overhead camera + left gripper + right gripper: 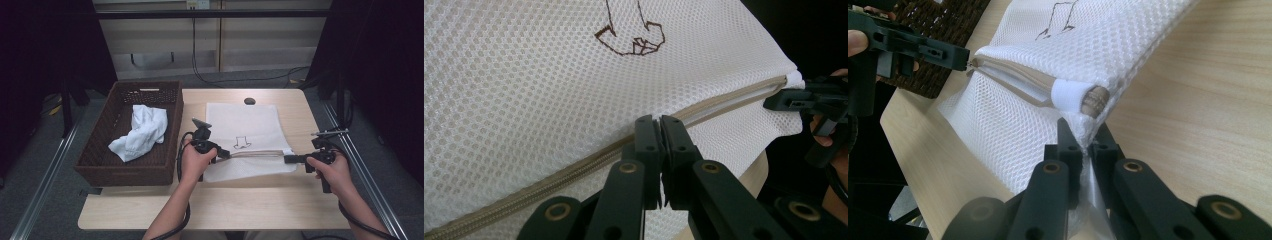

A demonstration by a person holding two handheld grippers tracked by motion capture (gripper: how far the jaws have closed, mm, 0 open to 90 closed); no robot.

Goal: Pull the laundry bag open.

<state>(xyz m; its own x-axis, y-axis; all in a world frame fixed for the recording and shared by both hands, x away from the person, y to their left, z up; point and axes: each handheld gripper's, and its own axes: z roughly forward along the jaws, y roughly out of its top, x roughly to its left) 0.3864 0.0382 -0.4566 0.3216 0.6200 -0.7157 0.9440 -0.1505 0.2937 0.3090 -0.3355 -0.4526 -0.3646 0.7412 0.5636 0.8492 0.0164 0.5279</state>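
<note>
A white mesh laundry bag with a brown sock drawing lies flat on the wooden table. Its beige zipper runs along the near side. My left gripper is shut on the zipper pull; the zipper is closed to one side of the jaws and gapes open toward the right gripper. My right gripper is shut on the bag's near right corner, just below the zipper's end tab. The bag is stretched between both grippers.
A dark wicker basket stands at the table's left and holds crumpled white cloth. A small dark round spot sits near the table's far edge. Bare wood lies in front of the bag, and cables trail on the floor behind.
</note>
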